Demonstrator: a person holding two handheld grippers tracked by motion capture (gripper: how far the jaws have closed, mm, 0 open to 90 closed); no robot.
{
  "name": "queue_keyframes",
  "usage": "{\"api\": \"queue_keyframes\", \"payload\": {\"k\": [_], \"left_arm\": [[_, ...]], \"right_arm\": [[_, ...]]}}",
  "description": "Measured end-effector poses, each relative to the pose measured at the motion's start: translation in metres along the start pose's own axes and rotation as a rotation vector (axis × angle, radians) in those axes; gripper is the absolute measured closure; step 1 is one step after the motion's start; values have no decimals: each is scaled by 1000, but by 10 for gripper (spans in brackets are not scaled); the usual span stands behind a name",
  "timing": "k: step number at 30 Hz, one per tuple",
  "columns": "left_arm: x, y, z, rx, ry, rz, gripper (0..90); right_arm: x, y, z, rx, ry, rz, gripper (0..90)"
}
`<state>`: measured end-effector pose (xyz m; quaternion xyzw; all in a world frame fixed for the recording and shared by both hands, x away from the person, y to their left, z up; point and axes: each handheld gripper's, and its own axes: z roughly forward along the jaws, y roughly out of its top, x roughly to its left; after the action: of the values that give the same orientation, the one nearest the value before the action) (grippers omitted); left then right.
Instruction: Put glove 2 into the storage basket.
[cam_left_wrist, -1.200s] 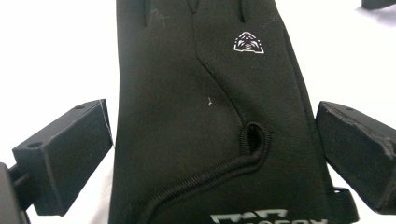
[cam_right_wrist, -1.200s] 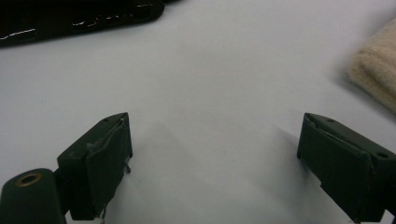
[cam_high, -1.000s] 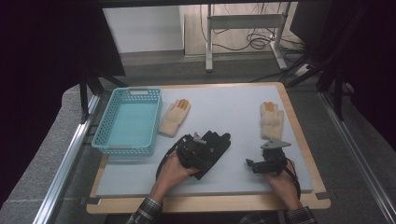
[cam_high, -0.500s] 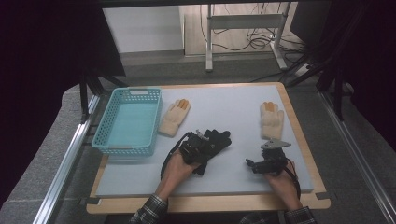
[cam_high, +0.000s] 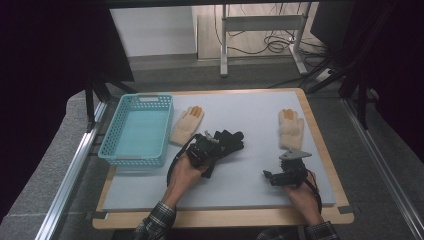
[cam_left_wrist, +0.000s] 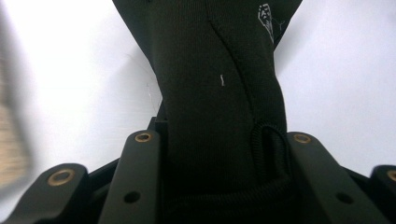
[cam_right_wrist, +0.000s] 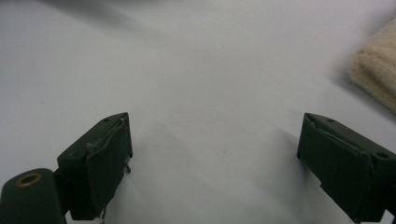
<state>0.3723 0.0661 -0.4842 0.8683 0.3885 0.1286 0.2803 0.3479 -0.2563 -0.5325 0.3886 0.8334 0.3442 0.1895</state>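
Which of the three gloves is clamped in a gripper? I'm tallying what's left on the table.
The black glove, pinched in the left gripper; both cream gloves lie untouched.

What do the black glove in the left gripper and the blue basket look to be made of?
Black glove: probably a stretchy knit fabric, matte, with a fine weave, a seam and a ribbed cuff edge. Blue basket: apparently moulded plastic, smooth turquoise, with perforated lattice walls.
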Motion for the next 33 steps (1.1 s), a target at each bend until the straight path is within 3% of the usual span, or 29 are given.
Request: {"api": "queue_keyframes", "payload": {"k": [7, 10, 11, 17, 18, 20, 21, 22, 24, 28, 29, 31, 33], "left_arm": [[22, 8, -25, -24, 38, -38, 625], [39, 10, -39, -30, 79, -67, 623], [39, 10, -39, -30, 79, -67, 622], [71, 9, -62, -41, 124, -131, 619], [81, 7, -69, -43, 139, -152, 616], [86, 6, -72, -44, 152, -162, 614], [96, 2, -78, -43, 176, -183, 614], [96, 2, -78, -43, 176, -183, 613], [112, -5, -85, -45, 205, -225, 613], [126, -12, -90, -35, 233, -259, 611], [137, -19, -93, -28, 255, -284, 610], [142, -22, -95, -26, 264, -298, 609], [156, -31, -97, -12, 284, -329, 607]], "right_arm": [[0, 0, 0, 0, 0, -1, 98], [0, 0, 0, 0, 0, 0, 98], [0, 0, 0, 0, 0, 0, 98], [0, 0, 0, -1, 0, -2, 98], [0, 0, 0, -1, 1, -2, 98], [0, 0, 0, -1, 1, -2, 98], [0, 0, 0, -1, 0, -2, 98], [0, 0, 0, -1, 0, -2, 98], [0, 0, 0, -1, 1, -2, 98], [0, 0, 0, -1, 1, -2, 98], [0, 0, 0, -1, 1, -2, 98], [0, 0, 0, -1, 1, -2, 98], [0, 0, 0, -1, 1, -2, 98]]}}
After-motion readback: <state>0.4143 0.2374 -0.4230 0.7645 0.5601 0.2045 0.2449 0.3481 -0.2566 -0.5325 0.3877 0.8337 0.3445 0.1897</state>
